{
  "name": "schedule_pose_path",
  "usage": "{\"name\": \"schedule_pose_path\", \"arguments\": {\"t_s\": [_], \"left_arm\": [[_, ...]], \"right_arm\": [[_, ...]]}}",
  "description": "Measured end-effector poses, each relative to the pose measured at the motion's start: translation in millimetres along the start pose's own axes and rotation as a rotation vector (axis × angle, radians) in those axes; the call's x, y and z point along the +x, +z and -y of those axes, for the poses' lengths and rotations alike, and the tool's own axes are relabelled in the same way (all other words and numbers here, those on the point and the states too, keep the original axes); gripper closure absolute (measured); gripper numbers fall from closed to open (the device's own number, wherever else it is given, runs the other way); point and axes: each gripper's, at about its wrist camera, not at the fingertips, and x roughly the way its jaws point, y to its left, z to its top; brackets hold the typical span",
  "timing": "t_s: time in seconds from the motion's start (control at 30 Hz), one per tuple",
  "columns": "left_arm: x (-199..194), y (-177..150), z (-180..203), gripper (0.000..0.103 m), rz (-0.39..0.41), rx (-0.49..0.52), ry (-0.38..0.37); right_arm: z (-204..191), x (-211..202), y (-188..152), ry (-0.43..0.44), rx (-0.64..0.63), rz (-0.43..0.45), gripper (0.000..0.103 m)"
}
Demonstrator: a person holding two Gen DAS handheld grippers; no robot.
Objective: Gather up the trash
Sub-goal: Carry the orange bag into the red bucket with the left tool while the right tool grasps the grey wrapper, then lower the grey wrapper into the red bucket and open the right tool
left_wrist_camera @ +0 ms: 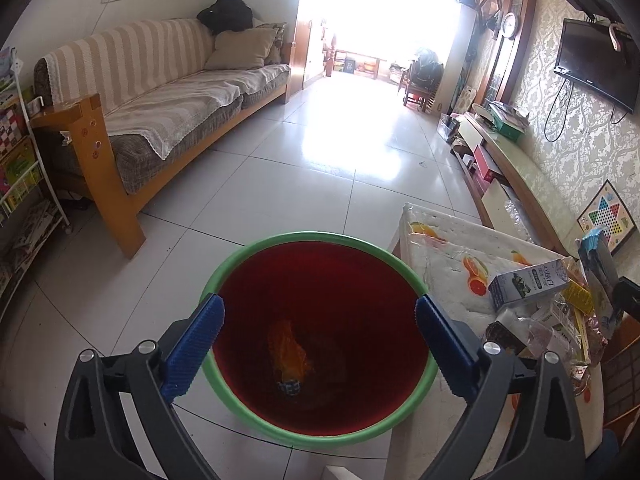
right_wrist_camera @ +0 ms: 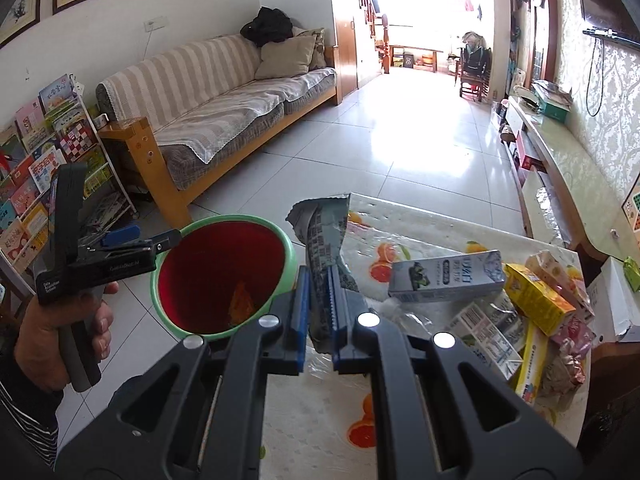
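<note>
The left hand-held gripper point(left_wrist_camera: 320, 344) hangs above the bin point(left_wrist_camera: 256, 252), a red-lined container with a green rim that stands on the tiled floor point(left_wrist_camera: 320, 152) just beside the table point(left_wrist_camera: 444, 272). Its blue pads point(left_wrist_camera: 196, 344) stand wide apart, one over each side of the rim, with nothing between them. An orange wrapper point(left_wrist_camera: 290, 350) lies at the bottom of the bin.

In the right wrist view, the person's left hand point(right_wrist_camera: 60, 332) grips the handle of the left hand-held gripper, whose fingers reach over the near rim of the bin point(right_wrist_camera: 288, 256).

The right hand-held gripper point(right_wrist_camera: 319, 312) is clamped on a crumpled grey snack wrapper point(right_wrist_camera: 324, 236). The wrapper stands upright between the blue pads point(right_wrist_camera: 302, 312) and rises above them, positioned over the table edge closest to the bin.

The remaining trash lies in a heap on the table's fruit-patterned cover point(right_wrist_camera: 380, 264), to the right of the held wrapper:
- a grey-and-white carton point(right_wrist_camera: 448, 276), lying on its side;
- a yellow box point(right_wrist_camera: 536, 300), touching the carton's right end;
- further cartons and foil wrappers beneath and beside these, overlapping one another.

A sofa point(left_wrist_camera: 160, 100) stands along the left wall, well apart from the bin.
</note>
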Motion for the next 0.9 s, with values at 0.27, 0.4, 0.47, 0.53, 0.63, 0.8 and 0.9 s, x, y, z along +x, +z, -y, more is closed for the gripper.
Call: {"name": "schedule_pose_path", "arguments": {"t_s": [0.27, 0.4, 0.47, 0.53, 0.63, 0.8, 0.9], "left_arm": [[-27, -4, -44, 0.008, 0.016, -0.038, 0.013], [-39, -7, -61, 0.008, 0.030, -0.048, 0.028], [-43, -8, -67, 0.008, 0.032, -0.052, 0.036], [-45, -11, -72, 0.008, 0.031, -0.055, 0.041], [-47, -13, -81, 0.008, 0.025, -0.066, 0.048], [-46, -18, -92, 0.008, 0.017, -0.077, 0.061], [-47, -19, -95, 0.008, 0.015, -0.083, 0.062]], "right_arm": [[-51, 55, 19, 0.063, -0.043, -0.032, 0.094], [-76, 82, 21, 0.083, -0.064, -0.060, 0.094], [-86, 93, 20, 0.090, -0.073, -0.075, 0.094], [-96, 105, 20, 0.094, -0.083, -0.094, 0.094], [-107, 121, 21, 0.096, -0.090, -0.126, 0.090], [-119, 125, 24, 0.076, -0.110, -0.114, 0.032], [-122, 122, 29, 0.072, -0.116, -0.100, 0.025]]}}
